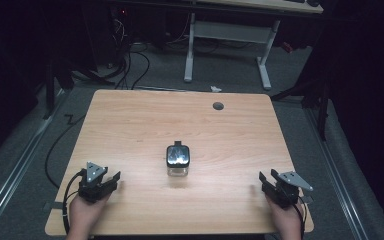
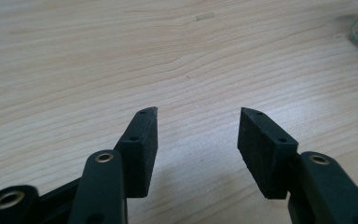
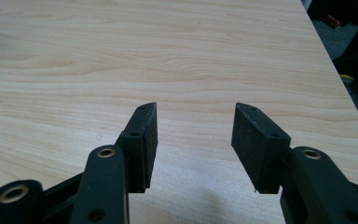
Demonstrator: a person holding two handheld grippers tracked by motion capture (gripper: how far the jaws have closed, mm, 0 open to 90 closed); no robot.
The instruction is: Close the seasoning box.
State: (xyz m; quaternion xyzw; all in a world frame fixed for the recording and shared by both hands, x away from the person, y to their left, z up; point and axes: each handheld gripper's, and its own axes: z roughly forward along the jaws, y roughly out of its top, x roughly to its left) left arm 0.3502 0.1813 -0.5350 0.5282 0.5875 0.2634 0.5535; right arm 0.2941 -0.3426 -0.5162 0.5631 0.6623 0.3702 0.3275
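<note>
two spread grippers, one glass jar between them
left gripper [image 2: 198, 128] and right gripper [image 3: 196, 123] rest near the table's [image 1: 130, 120] front corners, jaws apart on nothing; the jar [image 1: 178, 161] stands mid-table, well away. likely risk: smooth glass slipping or tipping under an off-centre pinch.

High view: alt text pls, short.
A small clear glass jar with a dark lid stands at the middle of a light wooden table. The left gripper and right gripper, both open and hand-held, rest near the table's front corners.
</note>
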